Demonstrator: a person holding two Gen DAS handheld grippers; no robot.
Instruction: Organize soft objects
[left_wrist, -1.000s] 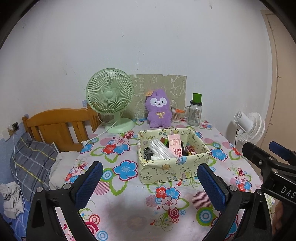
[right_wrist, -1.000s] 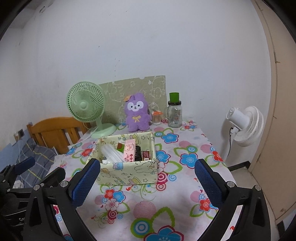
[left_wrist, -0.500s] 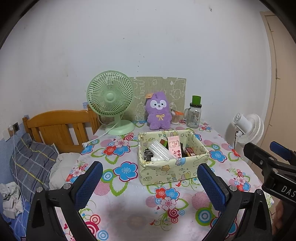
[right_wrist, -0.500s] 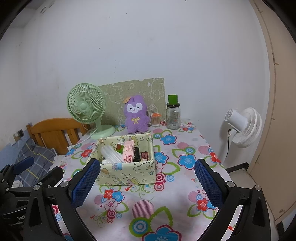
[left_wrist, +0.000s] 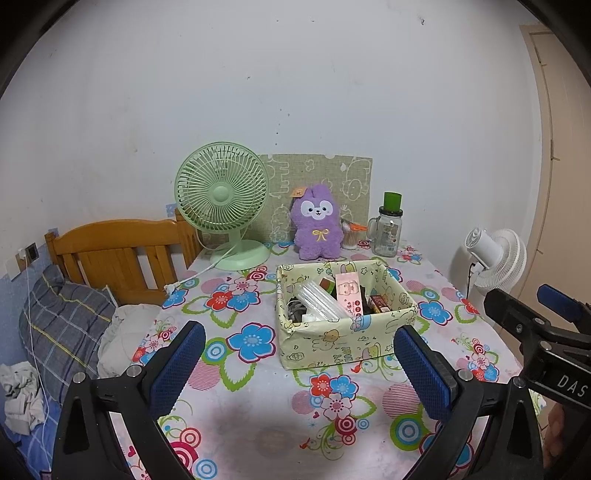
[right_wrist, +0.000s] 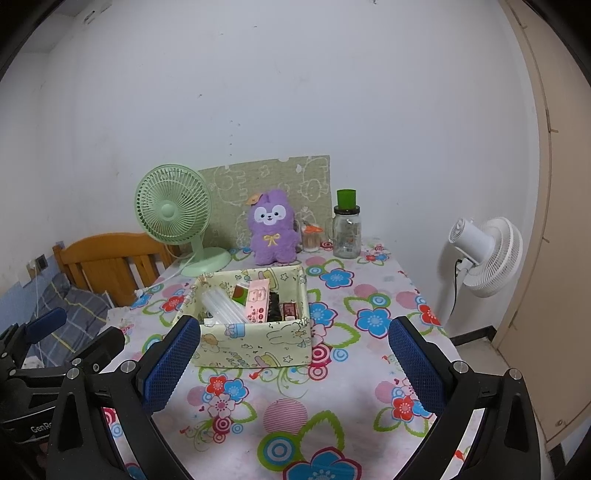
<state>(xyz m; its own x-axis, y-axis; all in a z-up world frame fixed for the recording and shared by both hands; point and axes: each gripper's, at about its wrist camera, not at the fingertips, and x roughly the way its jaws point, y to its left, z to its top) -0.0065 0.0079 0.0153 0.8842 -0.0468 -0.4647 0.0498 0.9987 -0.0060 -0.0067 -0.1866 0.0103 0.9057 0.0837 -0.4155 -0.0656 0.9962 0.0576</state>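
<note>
A purple plush toy (left_wrist: 317, 227) sits upright at the back of the flowered table (left_wrist: 258, 413), against a patterned board; it also shows in the right wrist view (right_wrist: 273, 233). A pale yellow fabric box (left_wrist: 343, 321) with small packages stands mid-table, also in the right wrist view (right_wrist: 255, 325). My left gripper (left_wrist: 295, 365) is open and empty, well short of the box. My right gripper (right_wrist: 293, 360) is open and empty, near the table's front; its body shows in the left wrist view at the right edge.
A green desk fan (left_wrist: 225, 203) stands back left with its cord on the table. A glass jar with a green lid (left_wrist: 388, 230) and a small cup stand back right. A wooden bed headboard (left_wrist: 118, 254) lies left, a white floor fan (right_wrist: 484, 254) right.
Both grippers have drawn back and up a little from the table; the box and plush look slightly smaller and lower. Jaws stay open.
</note>
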